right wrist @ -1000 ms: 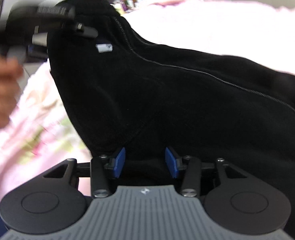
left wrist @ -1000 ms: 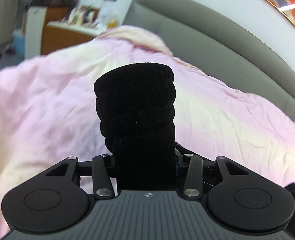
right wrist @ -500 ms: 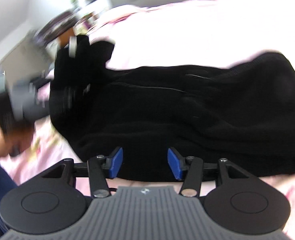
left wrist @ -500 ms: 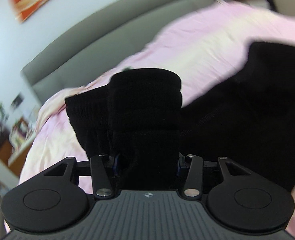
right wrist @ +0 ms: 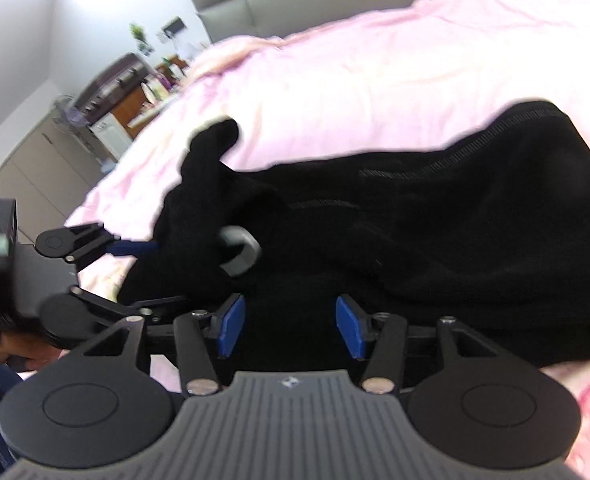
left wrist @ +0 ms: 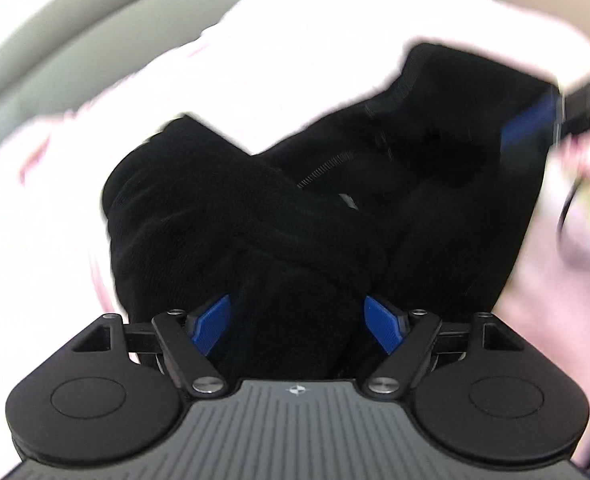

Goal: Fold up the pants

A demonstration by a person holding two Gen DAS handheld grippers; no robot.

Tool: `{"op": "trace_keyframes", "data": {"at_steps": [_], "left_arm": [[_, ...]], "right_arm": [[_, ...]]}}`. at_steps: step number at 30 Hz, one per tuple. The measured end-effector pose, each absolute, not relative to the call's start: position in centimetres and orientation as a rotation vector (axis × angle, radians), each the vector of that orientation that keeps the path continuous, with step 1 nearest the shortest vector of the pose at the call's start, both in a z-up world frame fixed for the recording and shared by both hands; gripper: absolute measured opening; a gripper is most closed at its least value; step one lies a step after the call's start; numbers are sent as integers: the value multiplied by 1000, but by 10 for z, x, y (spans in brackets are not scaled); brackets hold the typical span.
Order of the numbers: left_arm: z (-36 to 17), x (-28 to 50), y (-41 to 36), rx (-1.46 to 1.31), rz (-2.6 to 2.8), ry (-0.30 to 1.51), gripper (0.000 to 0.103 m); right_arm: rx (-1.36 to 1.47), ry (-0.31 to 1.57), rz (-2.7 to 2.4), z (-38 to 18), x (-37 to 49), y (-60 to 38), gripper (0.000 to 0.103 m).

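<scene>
Left gripper (left wrist: 298, 322) and right gripper (right wrist: 289, 326) both hold their 2 blue-padded jaws spread apart.

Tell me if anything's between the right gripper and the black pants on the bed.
Nothing visible. The right gripper sits open right at the near edge of the black pants, which lie on the pink bedding. The left gripper is off to the side at the bunched end, not in the way.
</scene>
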State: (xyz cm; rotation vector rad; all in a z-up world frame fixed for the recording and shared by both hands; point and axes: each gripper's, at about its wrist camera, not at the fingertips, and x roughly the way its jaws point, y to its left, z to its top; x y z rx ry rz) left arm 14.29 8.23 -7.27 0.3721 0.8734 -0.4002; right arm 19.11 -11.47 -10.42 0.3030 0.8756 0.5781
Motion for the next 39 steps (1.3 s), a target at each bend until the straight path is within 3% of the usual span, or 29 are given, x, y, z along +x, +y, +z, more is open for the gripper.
{"op": "trace_keyframes", "data": {"at_steps": [5, 8, 13, 14, 15, 16, 18, 21, 25, 31, 33, 39], "left_arm": [[-57, 176, 175, -202, -293, 905, 103], [-90, 197, 219, -463, -175, 1020, 103], [-136, 205, 237, -616, -109, 1162, 100], [-138, 204, 236, -636, -117, 1166, 100], [-137, 205, 233, -633, -113, 1167, 100], [-136, 206, 228, -615, -107, 1165, 100], [-134, 210, 222, -588, -110, 1152, 100], [-125, 201, 218, -610, -136, 1104, 100], [-123, 204, 216, -645, -175, 1079, 100], [-140, 206, 186, -450, -159, 1174, 100], [-142, 205, 179, -403, -159, 1168, 100], [-138, 206, 182, -436, -165, 1155, 96]], "right_arm": [[312, 831, 659, -109, 210, -80, 55], [367, 857, 706, -120, 231, -53, 55], [453, 924, 763, -150, 248, -23, 56], [472, 942, 771, -157, 250, -16, 41], [495, 957, 797, -163, 251, -12, 32], [493, 953, 800, -163, 249, -10, 30], [476, 922, 843, -150, 244, -6, 10], [539, 877, 928, -126, 240, -13, 7], [500, 917, 895, -117, 228, -20, 8], [340, 1009, 732, -168, 231, 2, 16], [351, 1027, 715, -162, 235, 0, 30], [89, 680, 633, -111, 199, 11, 34]]}}
